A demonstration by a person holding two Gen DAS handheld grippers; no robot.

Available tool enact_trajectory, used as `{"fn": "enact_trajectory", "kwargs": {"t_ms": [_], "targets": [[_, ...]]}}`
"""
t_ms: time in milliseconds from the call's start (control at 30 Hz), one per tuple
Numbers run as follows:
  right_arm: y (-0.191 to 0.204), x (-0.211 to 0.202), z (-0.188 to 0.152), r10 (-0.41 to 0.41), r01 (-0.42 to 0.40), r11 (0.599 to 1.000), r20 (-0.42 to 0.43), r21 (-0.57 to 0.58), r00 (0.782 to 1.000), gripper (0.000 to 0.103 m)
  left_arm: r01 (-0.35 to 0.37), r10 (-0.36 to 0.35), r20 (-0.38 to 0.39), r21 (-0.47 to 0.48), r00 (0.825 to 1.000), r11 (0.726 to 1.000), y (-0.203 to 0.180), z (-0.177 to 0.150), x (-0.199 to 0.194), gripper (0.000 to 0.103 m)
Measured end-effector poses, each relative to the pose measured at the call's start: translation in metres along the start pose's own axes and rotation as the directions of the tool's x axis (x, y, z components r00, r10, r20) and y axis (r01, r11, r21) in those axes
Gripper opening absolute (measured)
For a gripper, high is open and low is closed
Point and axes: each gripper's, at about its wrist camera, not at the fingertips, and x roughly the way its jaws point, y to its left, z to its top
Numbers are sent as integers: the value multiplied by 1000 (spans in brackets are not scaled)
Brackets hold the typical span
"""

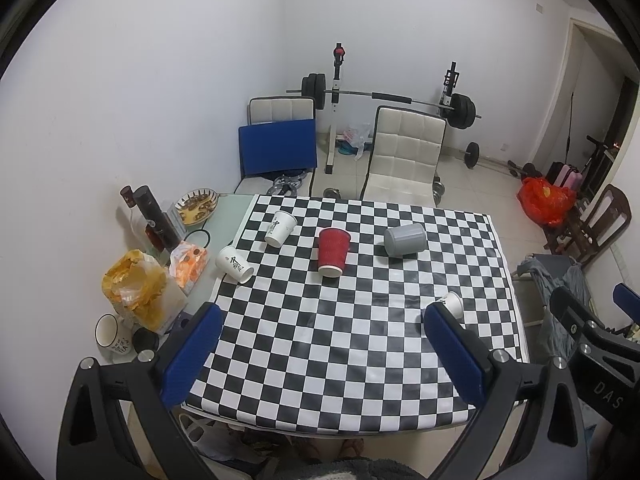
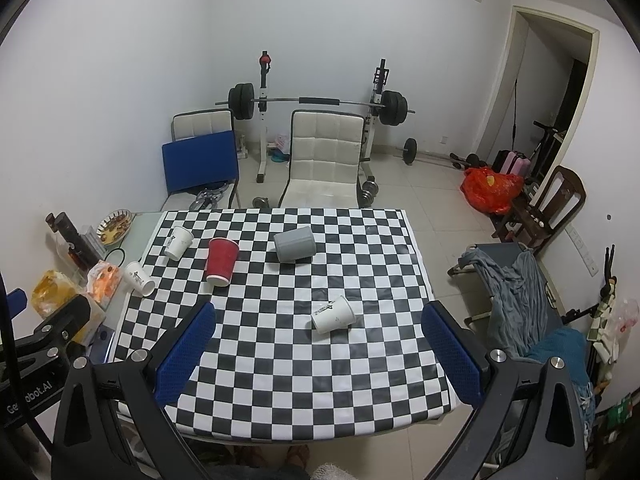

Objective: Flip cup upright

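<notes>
Five cups lay tipped on the checkered worktop (image 2: 280, 360), none upright, none showing contents. The red cup (image 2: 220, 261) lay on its side near the far-left middle, long axis running roughly toward the camera, its white-edged end nearest; which end was the mouth I could not tell. The grey cup (image 2: 294, 244) lay on its side to its right, axis roughly left-right, apart from the red one. A white cup (image 2: 178, 242) lay tipped by the far-left corner. A second white cup (image 2: 139, 277) lay at the left edge of the cloth, open mouth toward the near right. A third white cup (image 2: 333, 314) lay alone near the middle, closest to the right gripper (image 2: 318, 344), rim end toward the near left; in the left view it (image 1: 452, 303) was half hidden behind that gripper's own finger.

Left gripper (image 1: 320, 344) hung over the near edge, jaws spread wide, holding nothing. Right gripper likewise, jaws wide apart and empty.

Left of the cloth: a bowl (image 1: 197, 205) of brownish food, dark bottles (image 1: 154, 214), a yellow bag (image 1: 138, 292), an orange packet (image 1: 188, 264), a mug (image 1: 110, 334). Behind: two white chairs (image 2: 324, 156), a blue board (image 2: 199, 166), a barbell rack (image 2: 316, 102). Nothing lay between the grippers and the nearest white cup.
</notes>
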Motion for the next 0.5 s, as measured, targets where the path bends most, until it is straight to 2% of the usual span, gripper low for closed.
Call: {"fn": "enact_trajectory", "kwargs": {"t_ms": [500], "targets": [[1, -2, 0, 2, -2, 1000, 2, -1, 1000, 103, -6, 6, -11, 18, 1000, 1000, 3, 3, -2, 103]]}}
